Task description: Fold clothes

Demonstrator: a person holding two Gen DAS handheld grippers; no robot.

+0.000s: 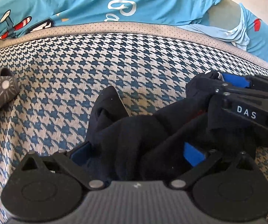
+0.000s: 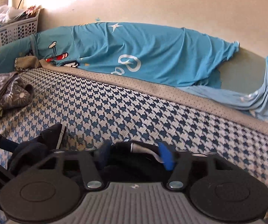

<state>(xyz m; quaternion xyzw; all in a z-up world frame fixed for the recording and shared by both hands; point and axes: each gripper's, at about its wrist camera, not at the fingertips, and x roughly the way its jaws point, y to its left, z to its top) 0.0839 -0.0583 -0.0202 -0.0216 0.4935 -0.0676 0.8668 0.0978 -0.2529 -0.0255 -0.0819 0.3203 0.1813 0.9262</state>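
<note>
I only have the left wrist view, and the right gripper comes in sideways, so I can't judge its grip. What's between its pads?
Observer: In its own view, the right gripper has the dark garment bunched between its blue pads, with a pale grey-white band on top.
Operator: Anything beyond the grey patterned clothes on the left?
Observer: Yes, a white laundry basket stands against the wall, full of things.

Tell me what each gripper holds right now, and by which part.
Both hold the dark garment. The left gripper has a bunched middle fold between its fingers; the right gripper clamps its far end, over the houndstooth cover.
</note>
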